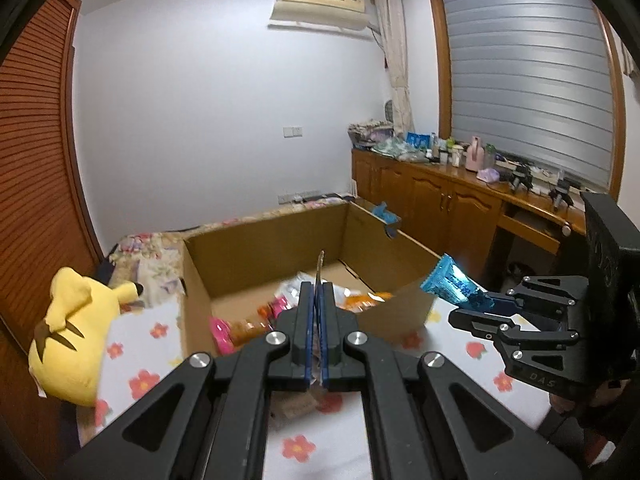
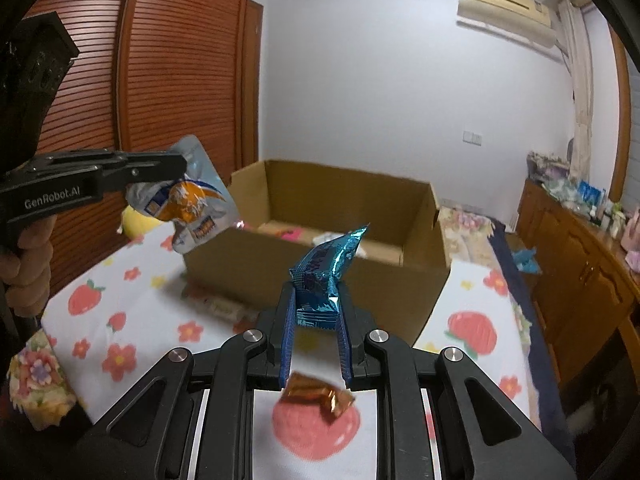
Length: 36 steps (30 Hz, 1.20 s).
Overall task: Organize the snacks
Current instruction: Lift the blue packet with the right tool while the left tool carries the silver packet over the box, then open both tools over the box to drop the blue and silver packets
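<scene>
Right gripper (image 2: 316,316) jaws clamped on blue wrapper (image 2: 326,268), long axis toward cardboard box (image 2: 320,264) just ahead. Left gripper (image 1: 318,316) jaws closed on white-orange pouch (image 2: 188,196), beside box's left corner, equally near.

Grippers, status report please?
Left gripper shut on silver pouch. Right gripper shut on blue packet. Cardboard box ahead, open, nothing blocking.

My left tongs (image 2: 176,170) pinch a white-and-orange snack pouch (image 2: 188,204); my right tongs (image 2: 316,312) clamp a shiny blue packet (image 2: 326,266). An open cardboard box (image 2: 320,276) of snacks sits mid-bed, an amber-wrapped candy (image 2: 318,396) near the bed's front edge.
</scene>
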{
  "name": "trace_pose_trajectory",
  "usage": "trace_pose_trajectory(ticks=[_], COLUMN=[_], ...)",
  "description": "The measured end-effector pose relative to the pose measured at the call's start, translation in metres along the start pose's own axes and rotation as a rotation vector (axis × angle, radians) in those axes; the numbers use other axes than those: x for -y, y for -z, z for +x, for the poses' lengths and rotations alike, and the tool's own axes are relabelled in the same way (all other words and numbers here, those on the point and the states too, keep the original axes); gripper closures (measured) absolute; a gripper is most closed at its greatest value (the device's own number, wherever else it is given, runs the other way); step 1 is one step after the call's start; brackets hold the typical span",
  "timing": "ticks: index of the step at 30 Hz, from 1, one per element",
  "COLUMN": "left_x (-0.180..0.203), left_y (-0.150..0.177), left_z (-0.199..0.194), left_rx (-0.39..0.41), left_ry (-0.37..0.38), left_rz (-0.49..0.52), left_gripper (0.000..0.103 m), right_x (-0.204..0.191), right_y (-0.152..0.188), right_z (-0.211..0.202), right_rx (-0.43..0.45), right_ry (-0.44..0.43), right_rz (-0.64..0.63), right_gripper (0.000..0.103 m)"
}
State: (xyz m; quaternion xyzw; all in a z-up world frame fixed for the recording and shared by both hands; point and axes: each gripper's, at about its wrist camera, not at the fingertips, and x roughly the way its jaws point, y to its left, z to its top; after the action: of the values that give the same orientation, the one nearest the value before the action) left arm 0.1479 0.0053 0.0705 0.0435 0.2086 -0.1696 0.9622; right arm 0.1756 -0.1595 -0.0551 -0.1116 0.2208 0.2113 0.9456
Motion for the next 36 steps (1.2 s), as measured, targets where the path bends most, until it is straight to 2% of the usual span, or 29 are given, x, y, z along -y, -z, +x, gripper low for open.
trace_pose_trajectory(ticks=[6, 14, 28, 31, 32, 33, 36], left_x=[-0.016, -0.037, -0.049, -0.048, -0.047, -0.047, -0.045], left_y=[-0.018, -0.019, -0.008, -0.007, -0.007, -0.007, -0.005], left_z=[0.021, 0.056, 0.097, 0.103, 0.104, 0.105, 0.108], left_rx=[0.013, -0.011, -0.069, -0.08, -0.08, -0.081, -0.099], left_ry=[-0.041, -0.081, -0.091, -0.095, -0.104, -0.112, -0.109], left_rz=[0.002, -0.017, -0.039, -0.037, -0.035, -0.035, -0.034], left_gripper=[0.103, 0.103, 0.103, 0.102, 0.101, 0.101, 0.093], right_x=[0.008, 0.024, 0.037, 0.038, 0.039, 0.039, 0.039], right_y=[-0.026, -0.044, -0.049, -0.05, -0.05, -0.049, -0.045], right_z=[0.015, 0.039, 0.083, 0.089, 0.091, 0.093, 0.09], right_rx=[0.031, 0.036, -0.039, -0.053, -0.058, -0.063, -0.05], right_ry=[0.004, 0.005, -0.002, 0.005, 0.008, 0.015, 0.029], right_rz=[-0.026, -0.032, -0.041, -0.04, -0.036, -0.033, -0.036], right_gripper=[0.087, 0.087, 0.085, 0.08, 0.07, 0.065, 0.062])
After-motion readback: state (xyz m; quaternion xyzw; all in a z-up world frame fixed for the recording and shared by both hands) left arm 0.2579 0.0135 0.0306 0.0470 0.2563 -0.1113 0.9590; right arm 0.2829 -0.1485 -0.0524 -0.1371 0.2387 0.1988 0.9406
